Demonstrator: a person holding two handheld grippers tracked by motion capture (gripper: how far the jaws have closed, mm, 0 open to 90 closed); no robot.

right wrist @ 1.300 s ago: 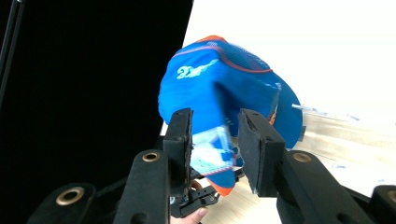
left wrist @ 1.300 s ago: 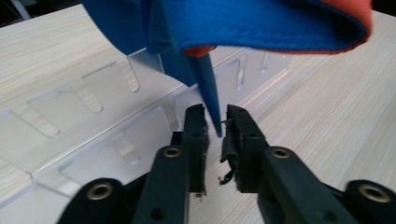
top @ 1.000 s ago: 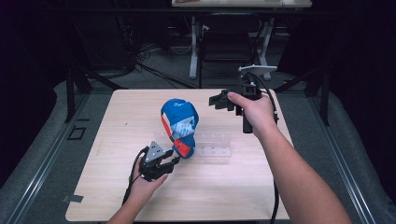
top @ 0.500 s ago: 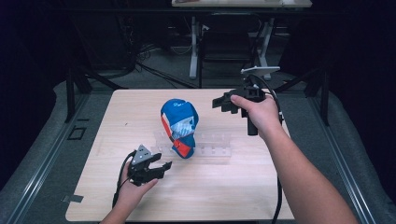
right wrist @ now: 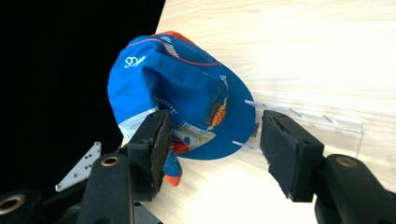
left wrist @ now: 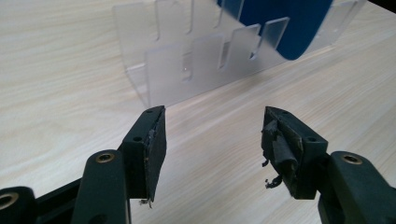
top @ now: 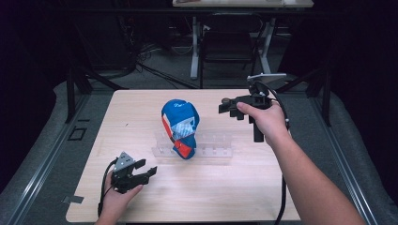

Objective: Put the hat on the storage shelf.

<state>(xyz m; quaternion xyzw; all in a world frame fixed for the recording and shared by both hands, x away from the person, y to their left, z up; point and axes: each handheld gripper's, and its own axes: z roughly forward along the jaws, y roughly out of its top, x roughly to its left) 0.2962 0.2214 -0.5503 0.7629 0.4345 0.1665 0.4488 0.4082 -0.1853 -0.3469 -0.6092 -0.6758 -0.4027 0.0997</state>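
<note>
- Blue cap (top: 179,125), trimmed in red and white, sits draped over one end of a clear acrylic slotted rack (top: 206,149) at the middle of the light wooden table (top: 141,112); it rests there on its own, touched by neither tool.
- Left gripper (top: 141,174): at about 7 o'clock from the cap, low over the table near its front edge. Its jaws have just been opening and now stand wide apart with nothing between them; in the left gripper view (left wrist: 212,144) only bare wood lies between the pads, the rack (left wrist: 196,60) ahead.
- Right gripper (top: 228,107): at about 2 o'clock from the cap, raised and apart from it. Its jaws have likewise just been opening and hold nothing; in the right gripper view (right wrist: 212,154) the cap (right wrist: 177,98) lies beyond the pads, off toward 11 o'clock.
- Step in hand, as judged: letting go after seating the cap. Done well, both tools draw straight back with jaws spread, so no pad snags the fabric or nudges the light rack.
- Risk: the cap's brim hangs past the rack; a brush could tip it off.
</note>
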